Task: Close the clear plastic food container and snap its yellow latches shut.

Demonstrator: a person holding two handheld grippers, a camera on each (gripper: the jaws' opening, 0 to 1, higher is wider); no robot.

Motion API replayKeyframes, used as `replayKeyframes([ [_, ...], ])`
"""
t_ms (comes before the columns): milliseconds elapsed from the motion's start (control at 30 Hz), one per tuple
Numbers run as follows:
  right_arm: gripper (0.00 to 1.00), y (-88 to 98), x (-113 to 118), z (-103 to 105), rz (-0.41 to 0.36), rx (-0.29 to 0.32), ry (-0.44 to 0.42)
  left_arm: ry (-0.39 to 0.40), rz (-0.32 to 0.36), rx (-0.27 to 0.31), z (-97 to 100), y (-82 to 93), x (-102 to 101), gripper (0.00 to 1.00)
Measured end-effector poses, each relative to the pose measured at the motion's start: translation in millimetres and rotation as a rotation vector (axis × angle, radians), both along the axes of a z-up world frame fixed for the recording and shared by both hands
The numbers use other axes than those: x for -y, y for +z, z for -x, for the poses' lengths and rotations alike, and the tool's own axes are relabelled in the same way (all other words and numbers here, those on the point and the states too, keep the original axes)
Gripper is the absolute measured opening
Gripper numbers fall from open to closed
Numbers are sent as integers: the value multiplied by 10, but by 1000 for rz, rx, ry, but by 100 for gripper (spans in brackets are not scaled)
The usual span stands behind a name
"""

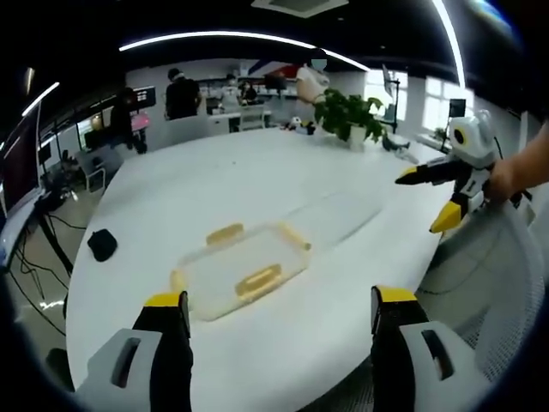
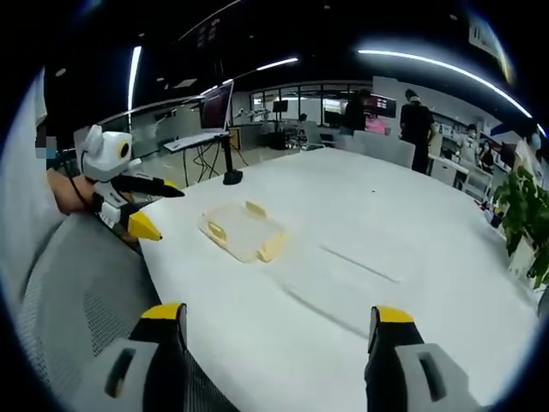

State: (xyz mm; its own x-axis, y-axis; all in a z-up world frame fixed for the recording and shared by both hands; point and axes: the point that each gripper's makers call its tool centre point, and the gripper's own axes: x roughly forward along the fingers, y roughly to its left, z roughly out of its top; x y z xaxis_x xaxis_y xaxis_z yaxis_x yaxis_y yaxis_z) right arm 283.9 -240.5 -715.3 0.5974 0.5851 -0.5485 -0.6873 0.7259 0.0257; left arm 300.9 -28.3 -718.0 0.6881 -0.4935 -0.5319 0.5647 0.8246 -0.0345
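The clear food container [image 1: 233, 268] lies open on the white table [image 1: 171, 189], with yellow latches [image 1: 259, 279] on its sides. Its clear lid [image 1: 336, 219] lies flat beside it, off the box. My left gripper [image 1: 280, 300] hovers open just short of the container, nothing between its jaws. My right gripper [image 1: 420, 203] shows at the right, held by a hand, jaws apart and clear of the table edge. In the right gripper view the container [image 2: 243, 230] sits at the near left, the lid [image 2: 343, 287] faint before my open right gripper [image 2: 276, 316]; the left gripper [image 2: 170, 215] is beside the container.
A small black object [image 1: 102, 244] lies near the table's left edge. A potted plant [image 1: 352, 116] stands at the far side. A grey mesh chair [image 2: 77, 300] is against the table edge. Several people stand at desks beyond the table, and a monitor stand [image 2: 230, 163] is past the far edge.
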Motion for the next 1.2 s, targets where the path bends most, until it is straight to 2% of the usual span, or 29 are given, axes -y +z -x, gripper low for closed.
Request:
replayKeyframes([
  [233,85,13,-91,16,11,5,52,-5,-3,0,9,5,-5,84],
  [333,83,24,-111,25,16,1,69,-2,11,-1,9,34,-33,80],
  [500,79,38,-133,-25,17,0,75,-2,29,-3,5,54,-53,80],
  [567,77,59,-161,-50,19,6,82,-22,1,-8,19,-3,-88,79],
  [667,78,64,-210,-73,33,15,105,-35,-2,-23,41,-48,-128,79],
  [733,75,61,-238,-80,44,23,127,-60,-14,-28,62,-72,-137,79],
  [833,72,38,-279,-81,42,10,138,-117,-93,-10,45,-128,-189,74],
  [1000,70,17,-340,-96,59,3,175,-139,-80,-2,-40,-102,-206,75],
  [1133,68,27,-379,-171,65,-3,186,-147,-97,-3,-100,-111,-272,75],
  [1200,67,77,-409,-250,23,-12,166,-146,-92,-6,-136,-108,-301,75],
])
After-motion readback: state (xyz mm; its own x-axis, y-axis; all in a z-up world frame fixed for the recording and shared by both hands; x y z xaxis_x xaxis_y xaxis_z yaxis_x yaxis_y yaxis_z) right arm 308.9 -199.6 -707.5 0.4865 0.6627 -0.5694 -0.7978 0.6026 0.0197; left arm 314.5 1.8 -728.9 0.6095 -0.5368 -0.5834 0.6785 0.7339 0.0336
